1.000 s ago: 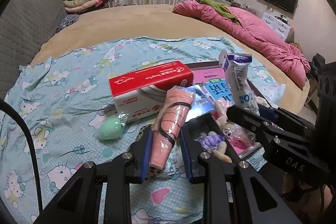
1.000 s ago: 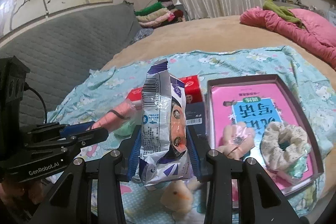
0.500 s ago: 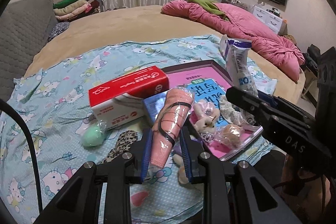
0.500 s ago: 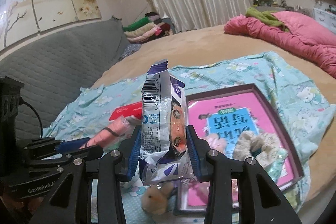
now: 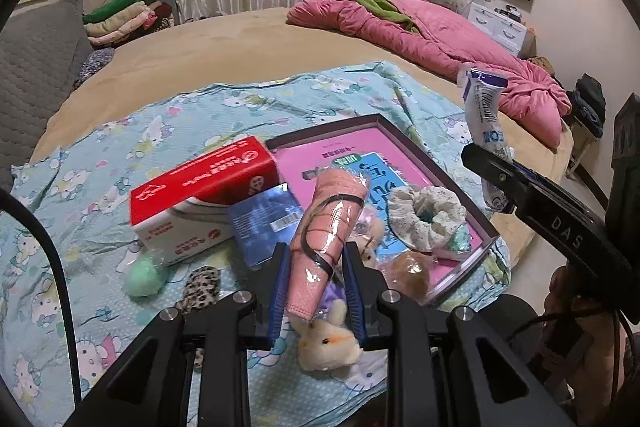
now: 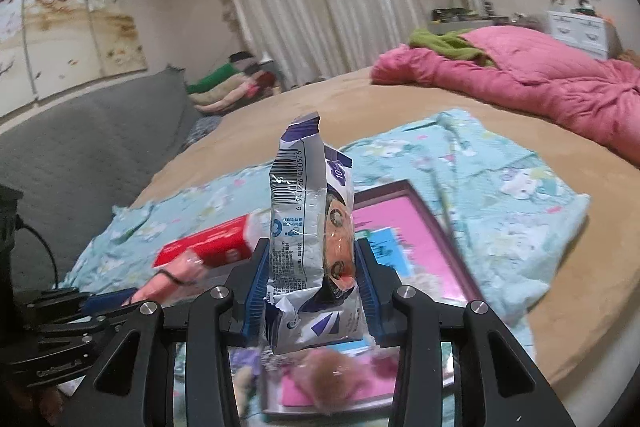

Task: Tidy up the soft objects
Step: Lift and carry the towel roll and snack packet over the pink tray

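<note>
The left tool (image 5: pixel 316 283) squeezes a pink roll (image 5: pixel 326 235), held up over a bunny (image 5: pixel 326 341) on the bed. The right tool (image 6: pixel 310 291) squeezes a white pack (image 6: pixel 310 251) above the tray (image 6: pixel 448 227). Both should keep a snug hold and go slow. Farther on, the tray already holds a scrunchie (image 5: pixel 426 217), so lower each thing into a bare spot there.
</note>
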Action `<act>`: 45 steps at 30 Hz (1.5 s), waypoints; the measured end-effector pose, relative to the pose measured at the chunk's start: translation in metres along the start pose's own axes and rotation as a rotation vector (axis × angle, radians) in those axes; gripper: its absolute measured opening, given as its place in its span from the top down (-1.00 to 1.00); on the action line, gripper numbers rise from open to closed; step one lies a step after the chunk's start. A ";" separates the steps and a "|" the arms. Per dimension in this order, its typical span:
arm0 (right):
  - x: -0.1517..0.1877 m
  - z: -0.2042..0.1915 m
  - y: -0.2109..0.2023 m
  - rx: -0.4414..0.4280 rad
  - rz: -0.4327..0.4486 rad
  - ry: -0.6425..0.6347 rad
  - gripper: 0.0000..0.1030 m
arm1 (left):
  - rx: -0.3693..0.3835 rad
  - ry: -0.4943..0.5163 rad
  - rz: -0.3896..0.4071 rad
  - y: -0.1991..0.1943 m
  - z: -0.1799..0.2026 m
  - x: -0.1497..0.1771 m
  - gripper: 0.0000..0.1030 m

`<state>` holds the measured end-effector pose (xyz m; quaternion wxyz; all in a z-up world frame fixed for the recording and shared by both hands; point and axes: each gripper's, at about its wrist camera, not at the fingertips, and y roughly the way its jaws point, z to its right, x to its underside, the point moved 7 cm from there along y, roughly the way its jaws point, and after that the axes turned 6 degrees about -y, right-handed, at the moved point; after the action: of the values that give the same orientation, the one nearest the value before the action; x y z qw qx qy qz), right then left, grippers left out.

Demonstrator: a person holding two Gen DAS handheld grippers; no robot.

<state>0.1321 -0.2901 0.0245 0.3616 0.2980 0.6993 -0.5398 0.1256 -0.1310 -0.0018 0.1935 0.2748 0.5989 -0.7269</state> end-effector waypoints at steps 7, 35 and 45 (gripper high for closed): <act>0.002 0.023 -0.001 0.051 0.009 0.029 0.19 | 0.020 0.021 -0.029 0.020 0.024 -0.004 0.47; 0.018 0.072 0.028 0.190 -0.081 0.007 0.19 | 0.057 0.085 -0.180 0.117 0.073 0.001 0.47; 0.033 0.081 0.045 0.217 -0.156 -0.022 0.19 | 0.085 0.111 -0.198 0.128 0.082 0.009 0.47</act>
<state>0.1646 -0.3569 -0.0392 0.2922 0.2741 0.6539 -0.6419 0.1825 -0.2375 -0.0944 0.0753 0.2621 0.6017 -0.7508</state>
